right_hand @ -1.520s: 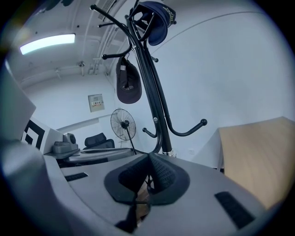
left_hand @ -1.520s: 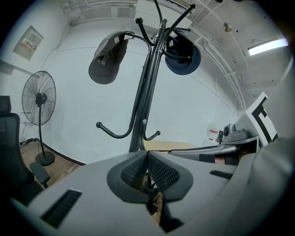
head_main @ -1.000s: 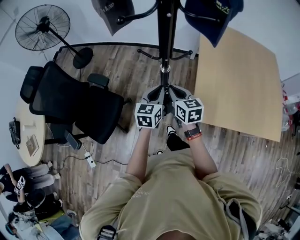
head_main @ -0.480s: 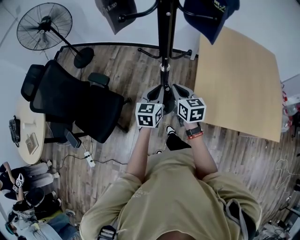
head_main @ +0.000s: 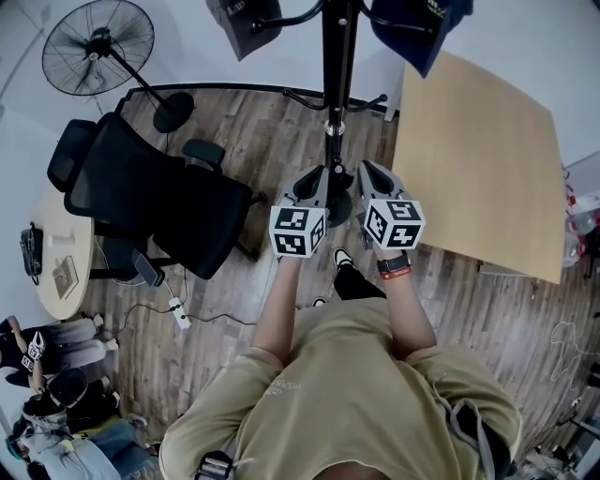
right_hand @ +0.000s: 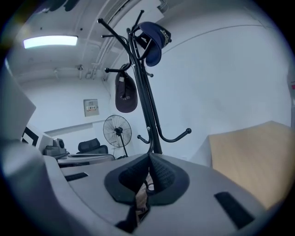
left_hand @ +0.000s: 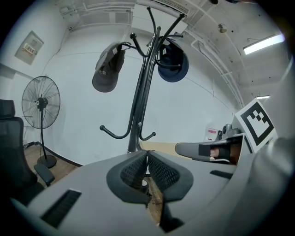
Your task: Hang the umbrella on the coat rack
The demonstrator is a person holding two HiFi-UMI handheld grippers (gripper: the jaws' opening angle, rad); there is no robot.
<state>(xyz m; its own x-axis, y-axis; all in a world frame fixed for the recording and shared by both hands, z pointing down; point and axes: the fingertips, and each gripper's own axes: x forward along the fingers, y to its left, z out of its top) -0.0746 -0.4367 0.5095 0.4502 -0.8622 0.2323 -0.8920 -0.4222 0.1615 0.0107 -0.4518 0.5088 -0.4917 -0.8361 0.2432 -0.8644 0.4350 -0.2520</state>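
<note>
No umbrella shows in any view. The black coat rack [head_main: 337, 56] stands straight ahead, its pole [left_hand: 140, 106] rising just beyond both grippers. A grey cap [head_main: 239, 21] and a dark blue cap [head_main: 417, 28] hang from its upper hooks; the lower hooks [right_hand: 177, 136] are bare. My left gripper [head_main: 314, 178] is shut, pads [left_hand: 133, 170] pressed together with nothing between them. Beside it, my right gripper [head_main: 367, 171] is also shut and holds nothing, its tip [right_hand: 150, 156] pointing at the rack's pole [right_hand: 148, 110].
A black office chair [head_main: 150, 202] stands at the left, a floor fan [head_main: 98, 47] behind it. A wooden tabletop [head_main: 478, 159] fills the right. A round table [head_main: 61, 253] and a power strip [head_main: 178, 319] on the wood floor lie at the far left.
Both grippers have tilted up and edged toward the rack, the right one a little farther right. Their jaws stay shut.
</note>
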